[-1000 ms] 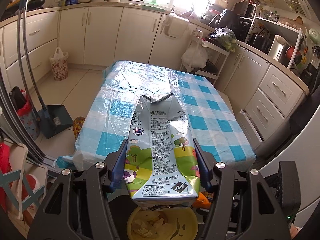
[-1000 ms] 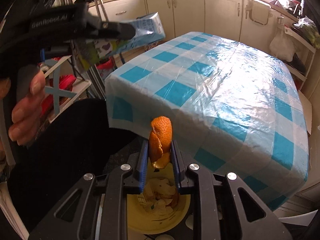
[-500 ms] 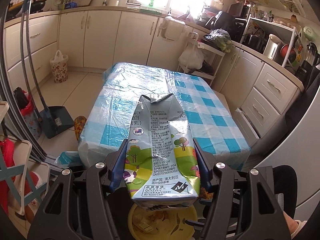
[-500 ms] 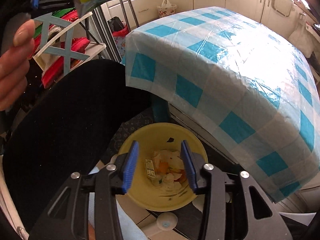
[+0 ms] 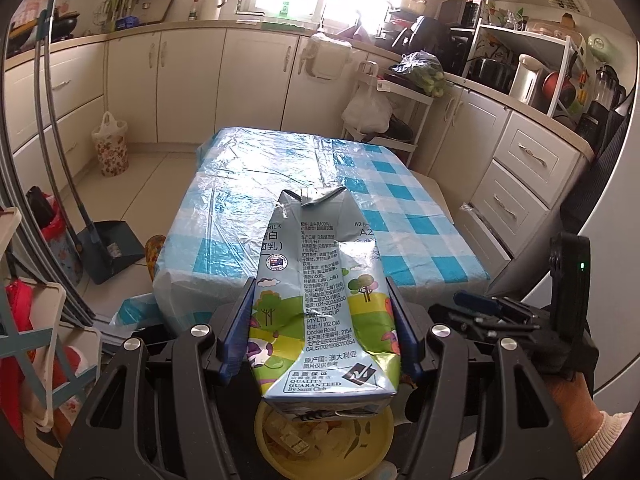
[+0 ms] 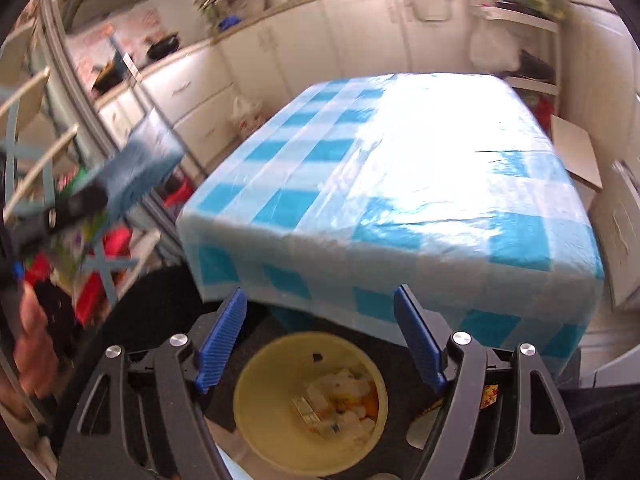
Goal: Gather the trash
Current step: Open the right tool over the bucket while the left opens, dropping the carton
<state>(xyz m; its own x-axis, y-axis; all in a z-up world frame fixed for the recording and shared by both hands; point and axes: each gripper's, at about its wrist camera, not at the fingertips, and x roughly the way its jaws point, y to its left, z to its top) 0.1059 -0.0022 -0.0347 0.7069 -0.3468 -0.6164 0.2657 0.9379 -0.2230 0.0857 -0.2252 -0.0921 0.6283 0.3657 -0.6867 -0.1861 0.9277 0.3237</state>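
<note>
A crumpled milk carton [image 5: 320, 288] with a light blue and green print is clamped between the blue pads of my left gripper [image 5: 322, 320], which is shut on it. The carton hangs over a yellow bin [image 5: 276, 460] on the floor. In the right wrist view my right gripper [image 6: 320, 312] is over the same bin [image 6: 256, 392], its jaws opening with nothing between them. An orange peel [image 6: 370, 400] lies in the bin among pale scraps. The carton [image 6: 140, 164] shows blurred at the left of that view.
A table under a blue-checked plastic cloth [image 5: 280, 184] stands just beyond the bin. Left of it are a dustpan [image 5: 108, 248], a floral bag [image 5: 110, 148] and a white rack [image 5: 32, 320]. Kitchen cabinets line the walls. A hand [image 6: 32, 332] is at the left edge.
My right gripper let go of the orange peel, which now lies in the bin, and its jaws spread wide while the view swung. My left gripper, holding the carton, drifted slightly.
</note>
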